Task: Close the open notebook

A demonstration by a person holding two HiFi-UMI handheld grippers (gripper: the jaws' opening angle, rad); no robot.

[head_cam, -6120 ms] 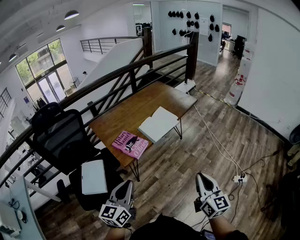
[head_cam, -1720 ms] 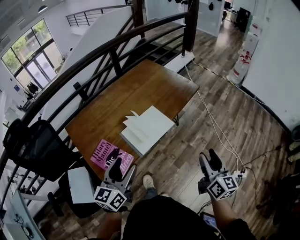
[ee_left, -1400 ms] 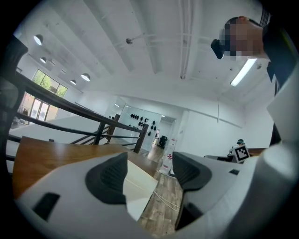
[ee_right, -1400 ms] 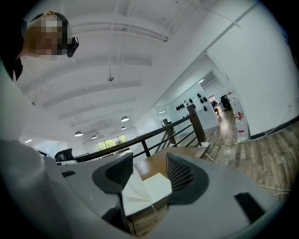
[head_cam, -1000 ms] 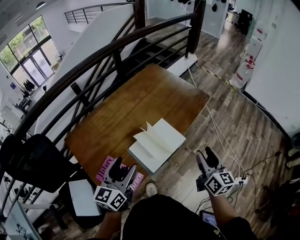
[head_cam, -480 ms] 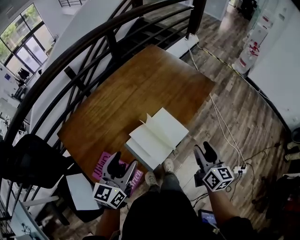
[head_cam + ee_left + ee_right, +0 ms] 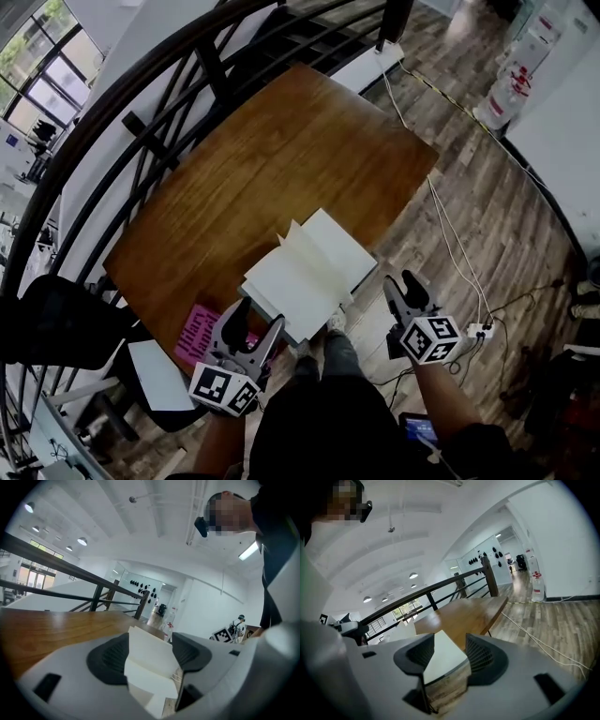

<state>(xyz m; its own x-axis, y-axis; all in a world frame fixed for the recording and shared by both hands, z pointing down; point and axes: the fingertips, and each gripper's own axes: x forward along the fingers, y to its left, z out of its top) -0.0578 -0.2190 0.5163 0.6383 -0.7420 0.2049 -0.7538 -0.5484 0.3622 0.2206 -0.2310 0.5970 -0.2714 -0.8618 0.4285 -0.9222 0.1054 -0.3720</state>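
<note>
The open white notebook lies at the near edge of the wooden table, with a few pages standing up along its spine. My left gripper hovers open just short of the notebook's near left corner; in the left gripper view the notebook shows between the spread jaws of that gripper. My right gripper is open off the table edge, to the right of the notebook. The right gripper view has the notebook's corner ahead between that gripper's parted jaws, not touched.
A pink book lies left of the notebook, partly behind my left gripper. A black chair and a flat white object are at the lower left. A dark railing runs behind the table. Cables and a power strip lie on the floor.
Both grippers have come lower and closer to the notebook. The left one now overlaps the pink book. The notebook still lies open.
</note>
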